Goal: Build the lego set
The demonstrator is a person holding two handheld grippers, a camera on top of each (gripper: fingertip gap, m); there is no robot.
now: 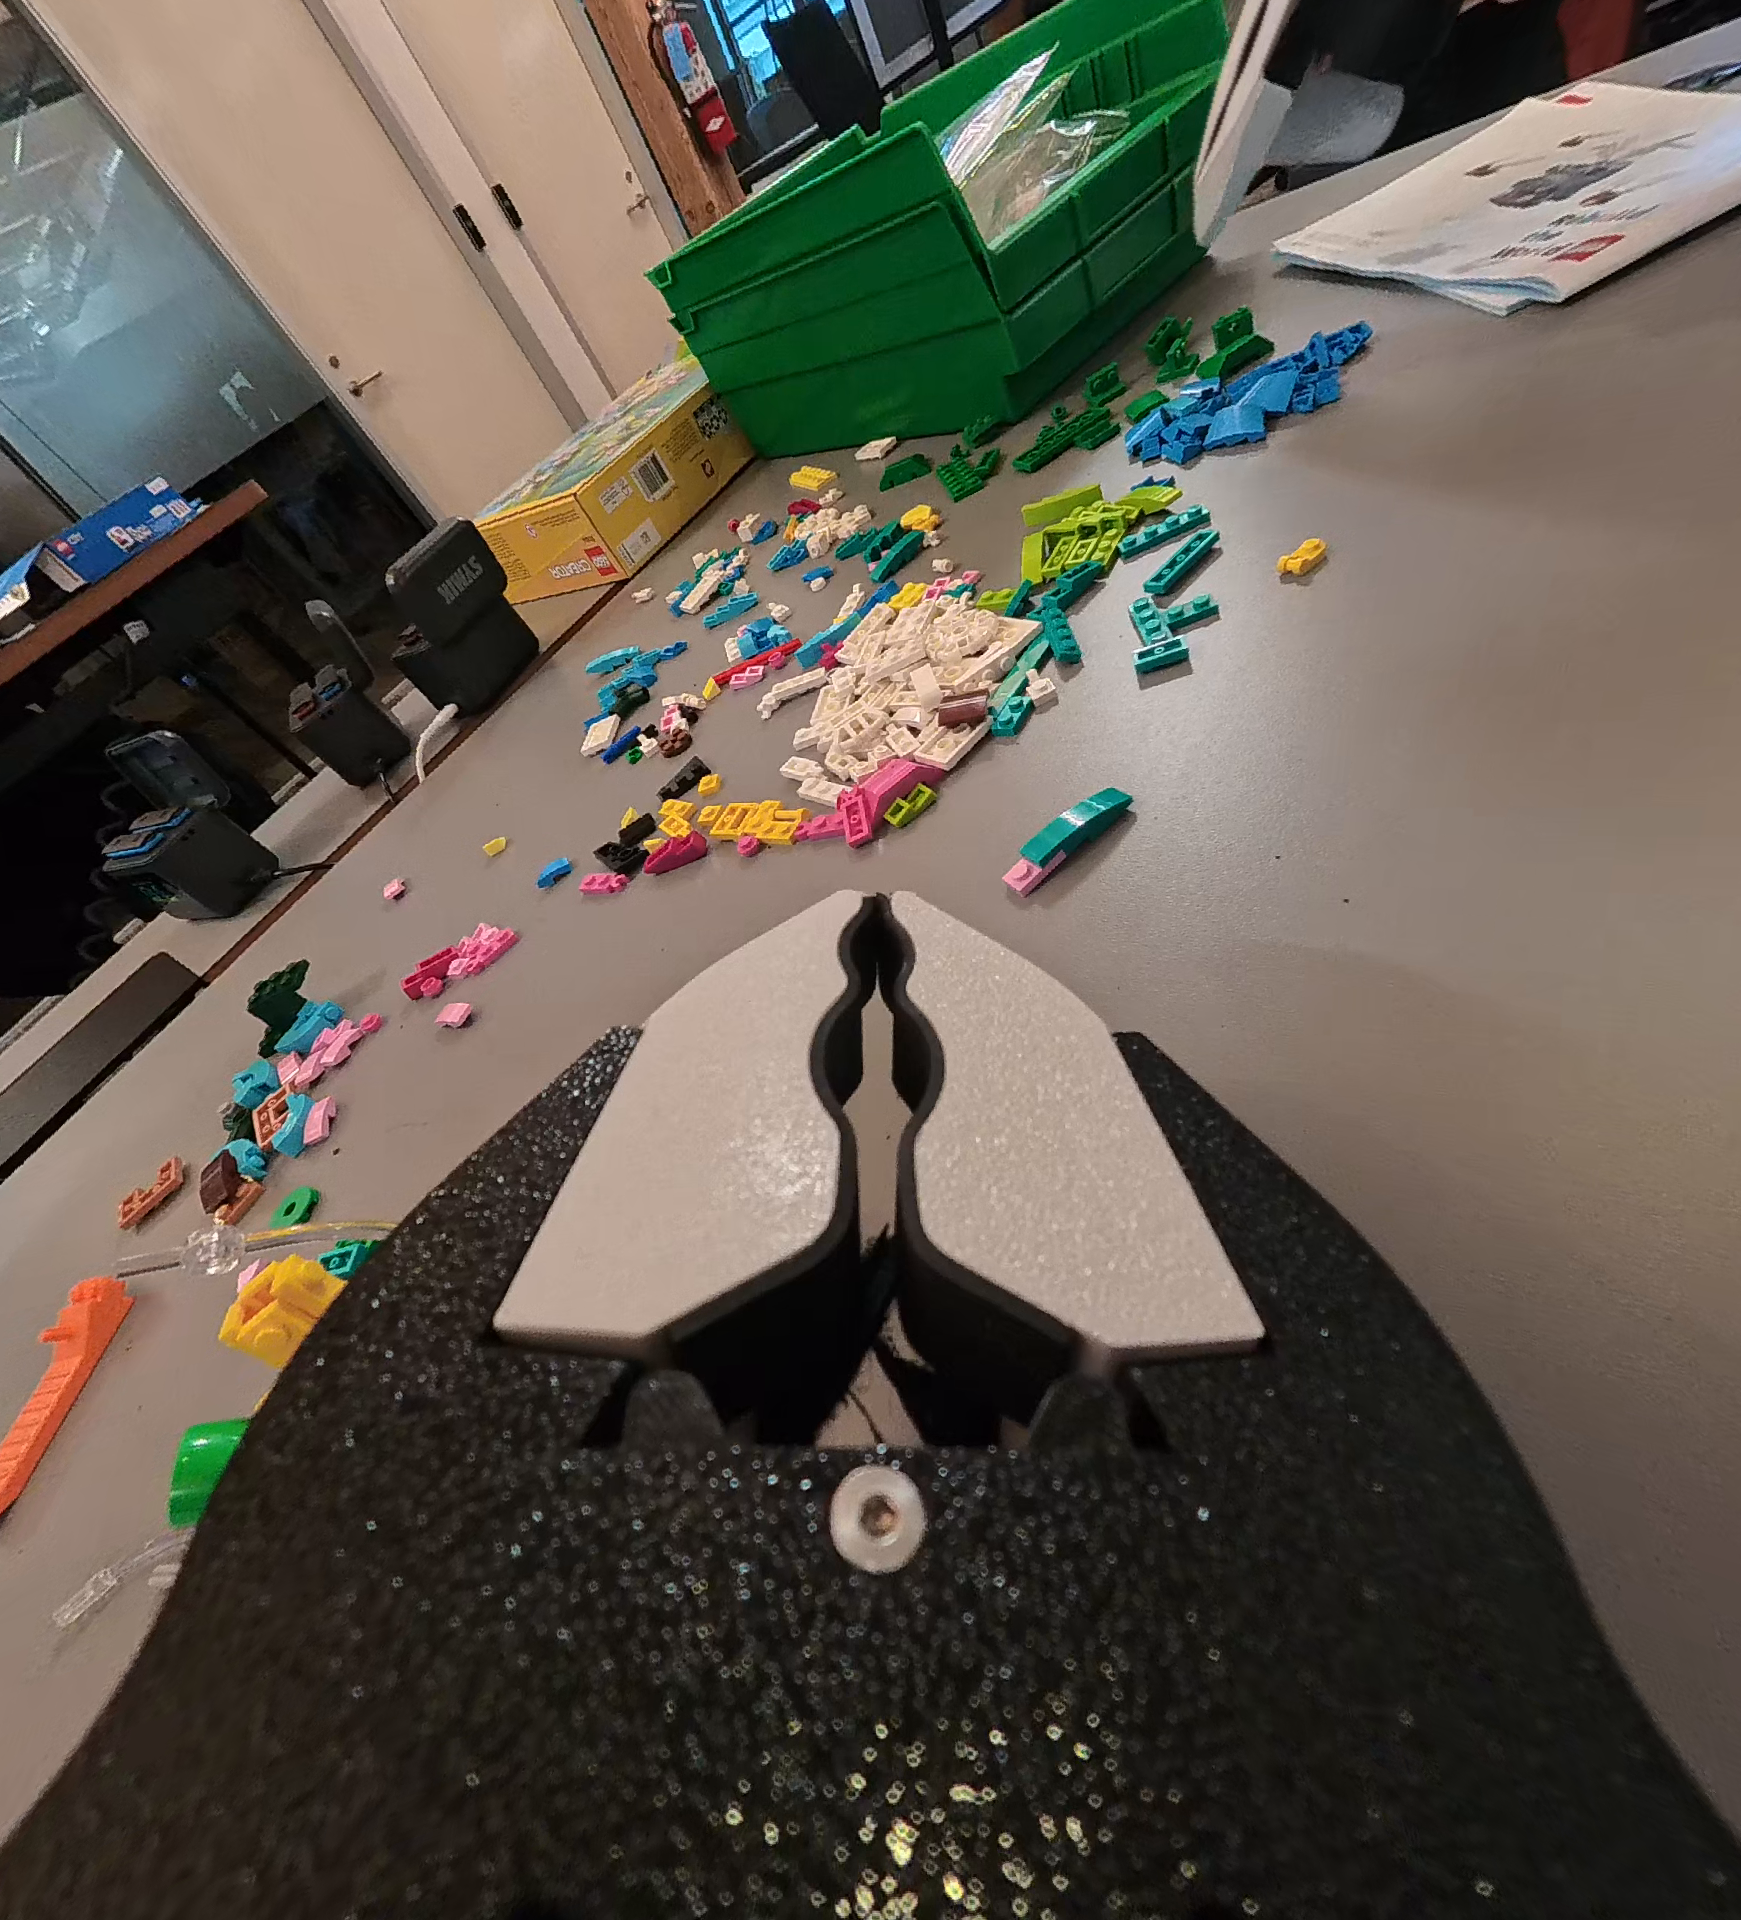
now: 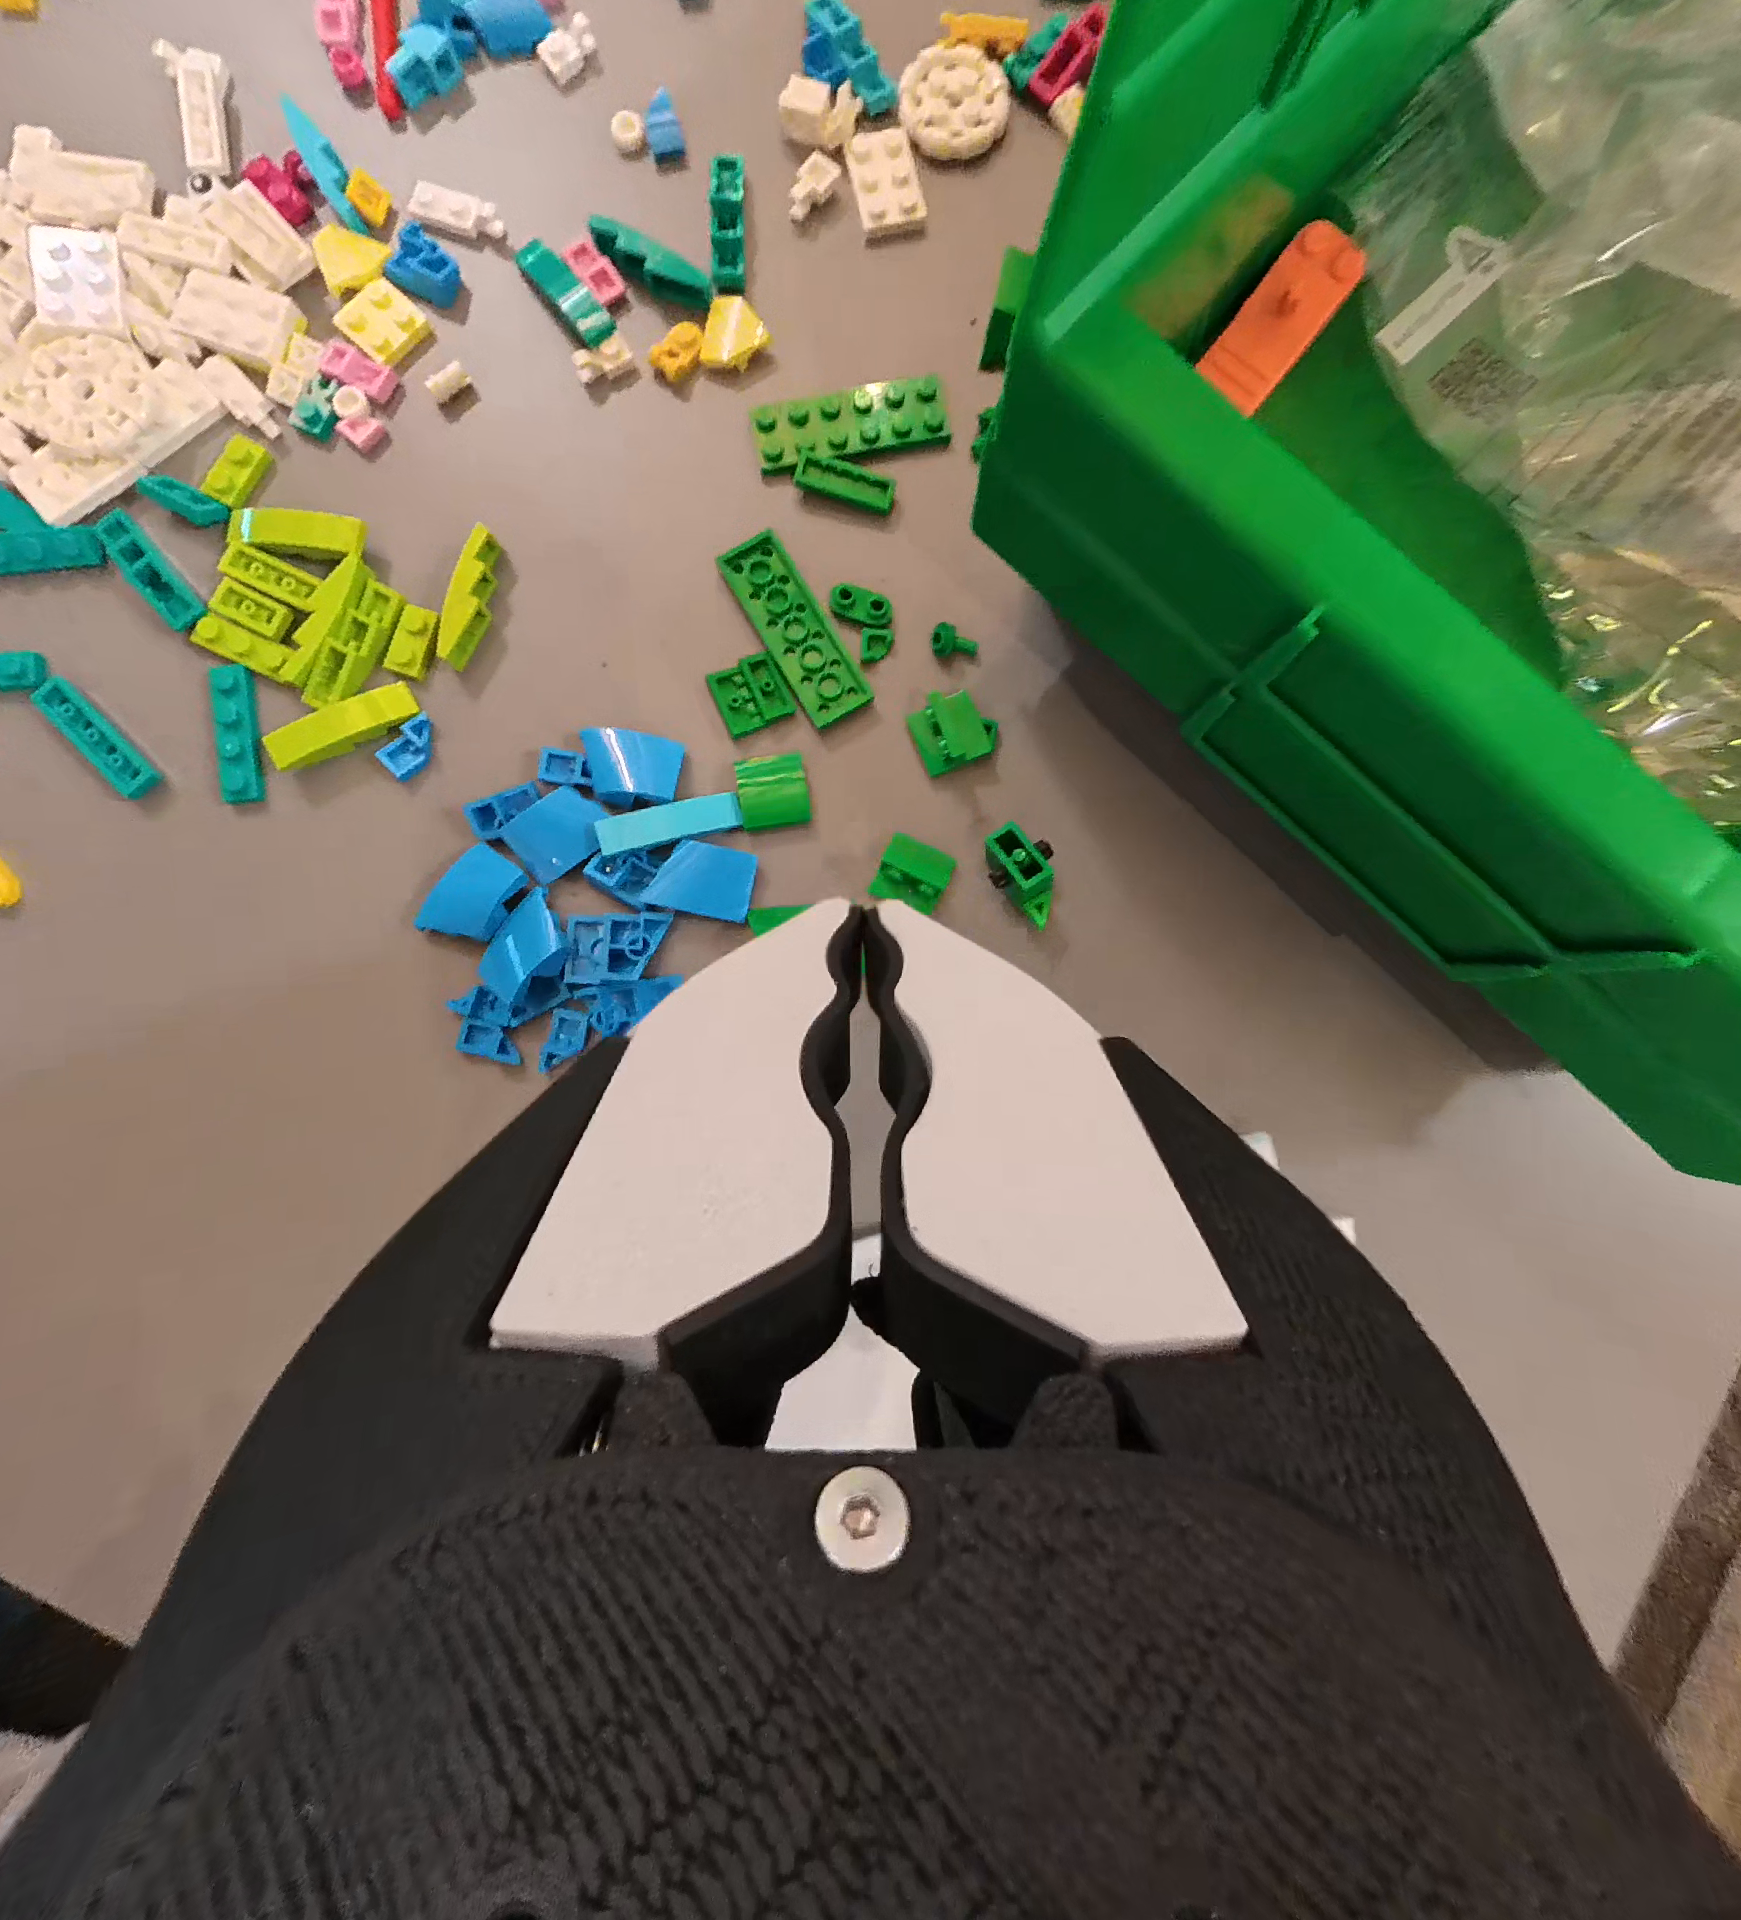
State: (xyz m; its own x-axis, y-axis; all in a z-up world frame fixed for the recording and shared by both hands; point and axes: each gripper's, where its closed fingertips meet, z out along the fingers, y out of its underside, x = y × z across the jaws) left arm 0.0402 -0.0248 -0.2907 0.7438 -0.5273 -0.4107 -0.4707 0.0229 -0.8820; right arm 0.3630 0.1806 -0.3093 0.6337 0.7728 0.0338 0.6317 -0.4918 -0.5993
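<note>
Above the grey table [image 1: 1468, 831], the left gripper [image 1: 882, 900] is being held fully closed, its tips meeting on nothing; a teal curved brick [image 1: 1074, 826] is lying just ahead to the right, and a white brick pile [image 1: 907, 675] beyond it. The right gripper [image 2: 858, 910] is likewise being held closed and bare over the table, with a blue brick cluster [image 2: 575, 883] just to its left, small green bricks [image 2: 913, 871] beside its tips, and a green bin [image 2: 1365, 644] standing to the right.
</note>
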